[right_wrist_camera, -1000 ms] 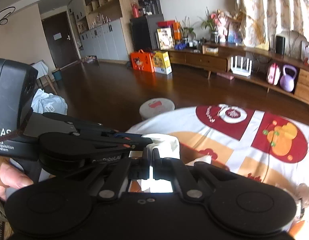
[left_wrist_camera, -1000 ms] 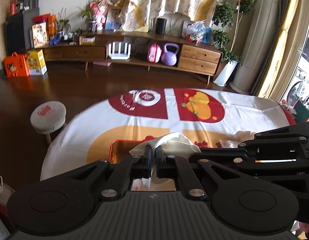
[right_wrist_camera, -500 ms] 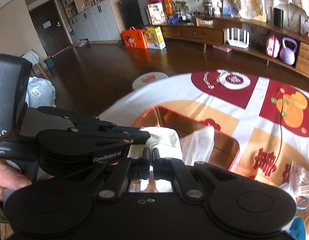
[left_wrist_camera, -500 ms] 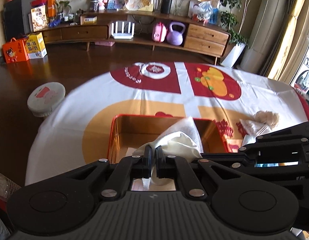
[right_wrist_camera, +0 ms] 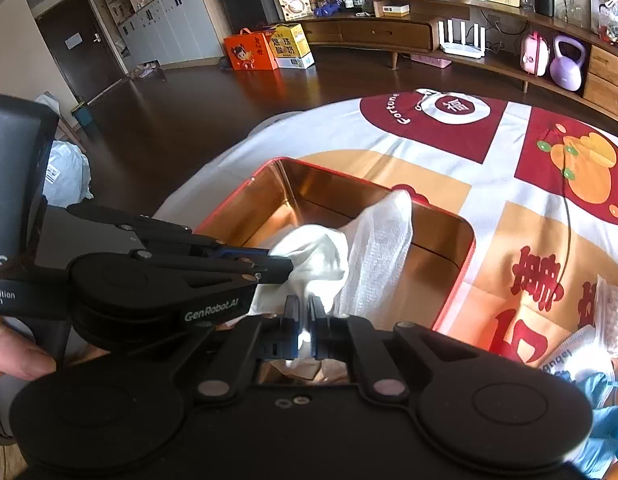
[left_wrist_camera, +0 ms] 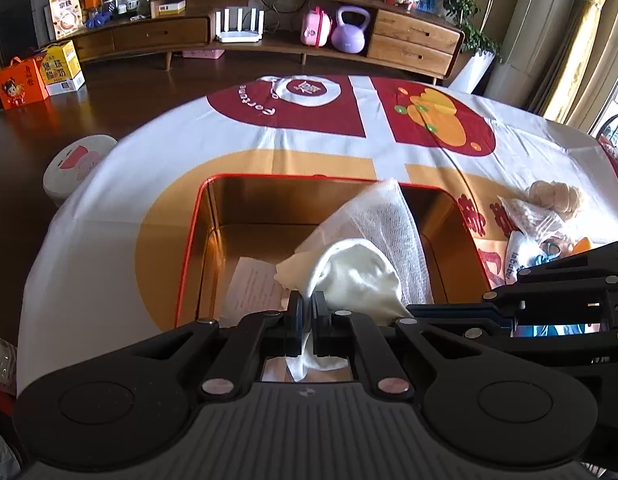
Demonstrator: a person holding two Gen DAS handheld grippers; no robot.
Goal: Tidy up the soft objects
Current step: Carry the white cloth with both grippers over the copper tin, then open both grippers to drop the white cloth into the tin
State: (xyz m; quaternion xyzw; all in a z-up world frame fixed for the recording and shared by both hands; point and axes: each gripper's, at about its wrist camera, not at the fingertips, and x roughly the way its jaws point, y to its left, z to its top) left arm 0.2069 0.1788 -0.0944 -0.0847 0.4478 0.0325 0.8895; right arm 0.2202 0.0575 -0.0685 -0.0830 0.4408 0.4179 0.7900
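- Change over the last second: both wrist views have tipped downward. A second ago the red tin (left_wrist_camera: 189, 264) showed only as a sliver of rim; now its whole opening and gold interior are in view, so the grippers have come forward and down over it.
- The cloth (left_wrist_camera: 361, 276) has travelled with them and now hangs above the tin's right half, partly inside its outline.
- Left gripper (left_wrist_camera: 308, 312): jaws clamped on a fold of the cloth; fabric trails below the fingers.
- Right gripper (right_wrist_camera: 304, 320): jaws likewise pinched on the cloth, close beside the left one.
- Judgement: the carry looks nearly finished; lowering and release into the tin likely remain.
- Cloth appearance: white, limp, bunched. A smoother cream part sits nearest the jaws; a coarser, gauze-like part stands up behind it, its tip over the tin's far rim.
- A printed paper (left_wrist_camera: 253, 286) lies on the tin floor, left of the cloth.
- Other soft items (left_wrist_camera: 549, 208) wait on the tablecloth (left_wrist_camera: 121, 200), right of the tin.
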